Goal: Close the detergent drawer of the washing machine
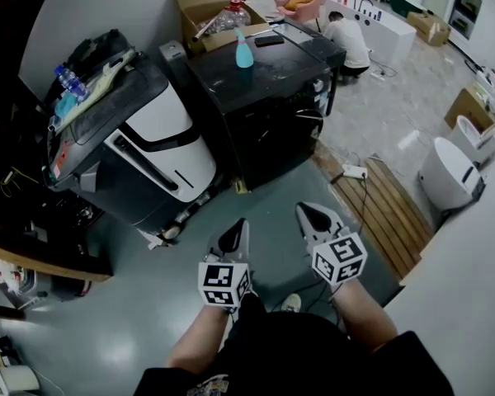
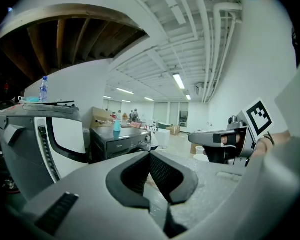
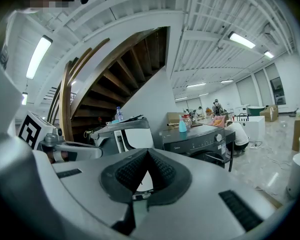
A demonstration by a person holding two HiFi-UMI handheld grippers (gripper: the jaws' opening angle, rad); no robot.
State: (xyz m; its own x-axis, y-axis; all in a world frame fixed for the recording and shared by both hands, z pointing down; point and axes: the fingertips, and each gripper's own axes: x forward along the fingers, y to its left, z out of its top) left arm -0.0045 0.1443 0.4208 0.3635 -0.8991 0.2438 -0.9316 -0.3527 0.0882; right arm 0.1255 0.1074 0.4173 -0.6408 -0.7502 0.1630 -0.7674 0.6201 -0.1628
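Note:
A black front-loading washing machine [image 1: 264,97] stands ahead of me across the grey floor, with a blue bottle [image 1: 244,49] on its lid. It also shows in the left gripper view [image 2: 121,141] and the right gripper view [image 3: 200,139]. Its detergent drawer is too small to make out from here. My left gripper [image 1: 235,236] and right gripper [image 1: 313,217] are side by side low in the head view, well short of the machine. Both are shut with nothing between their pads [image 2: 150,156] [image 3: 147,154].
A tilted black and white machine [image 1: 148,147] leans to the left of the washer. An open cardboard box [image 1: 210,7] sits behind it. A person [image 1: 351,40] crouches at the far right. Wooden slats [image 1: 388,209], a power strip [image 1: 355,172] and white toilets [image 1: 450,172] lie to the right.

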